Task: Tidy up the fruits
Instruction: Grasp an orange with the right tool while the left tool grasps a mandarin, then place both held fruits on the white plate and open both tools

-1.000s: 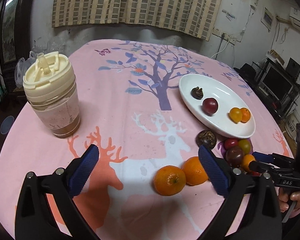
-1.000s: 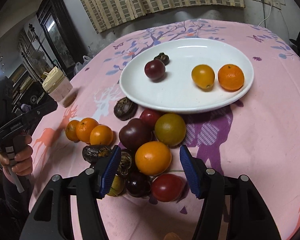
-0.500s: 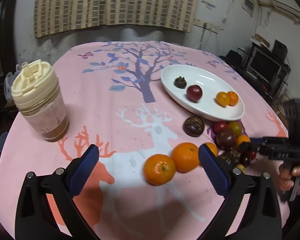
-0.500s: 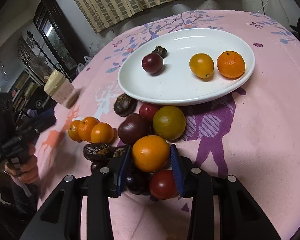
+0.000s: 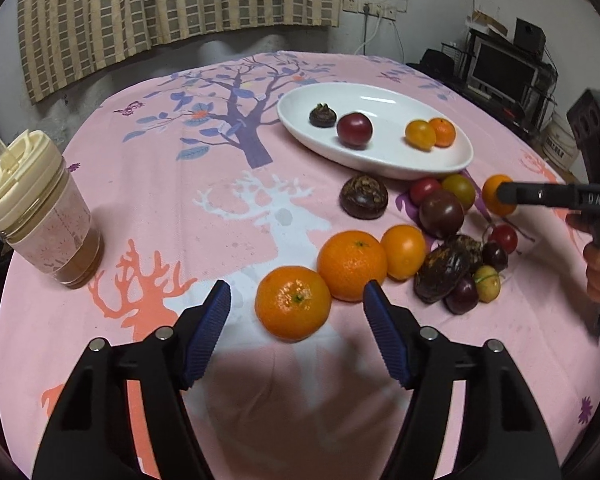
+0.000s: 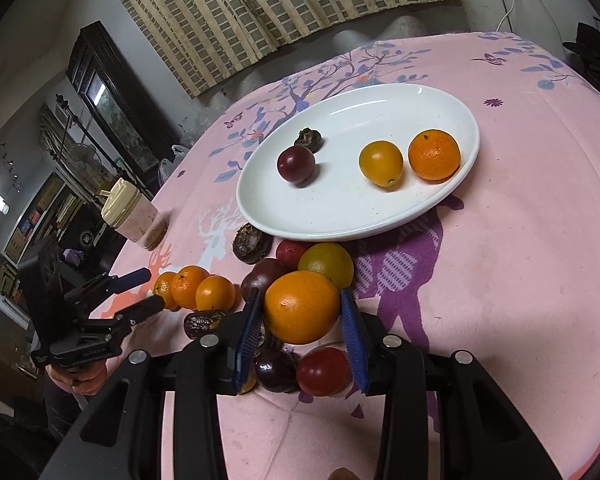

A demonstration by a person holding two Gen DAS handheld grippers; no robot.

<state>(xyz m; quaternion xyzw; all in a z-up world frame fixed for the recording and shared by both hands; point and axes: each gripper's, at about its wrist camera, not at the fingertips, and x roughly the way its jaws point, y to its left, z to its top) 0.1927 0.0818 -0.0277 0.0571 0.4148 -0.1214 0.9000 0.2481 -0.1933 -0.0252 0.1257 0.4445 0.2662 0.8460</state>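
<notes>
Both sets of fingers were busy when I checked in. On my right gripper [image 6: 302, 336] the blue pads were pinching an orange fruit [image 6: 302, 312] from either side, holding it just clear of the pile; those jaws had closed within the last second and were holding steady. Behind and below the pads sat the rest of the heap: a red tomato [image 6: 323, 372], a dark plum [image 6: 274, 370] and a yellow-green fruit [image 6: 327, 260] just ahead of the fingertips.

On my left gripper [image 5: 296, 308] the fingers were spread with a mandarin [image 5: 293, 302] sitting between them, the pads not yet touching its skin; those jaws had just been closing in on it. A second mandarin [image 5: 352, 266] lay touching the first, just beyond the right finger, and a smooth orange fruit [image 5: 403, 252] sat next to that.

Well ahead of both pairs of fingers the white plate [image 6: 340, 220] held only four pieces: a dark knobbly one, a purple-red plum, a yellow fruit and a small mandarin. I judged the sorting to be at an early stage, with more than a dozen pieces left on the pink tablecloth [image 5: 180, 200], plus the two being taken. A lidded tumbler [image 5: 40, 216] stood far off to the left finger's side, out of the way.
</notes>
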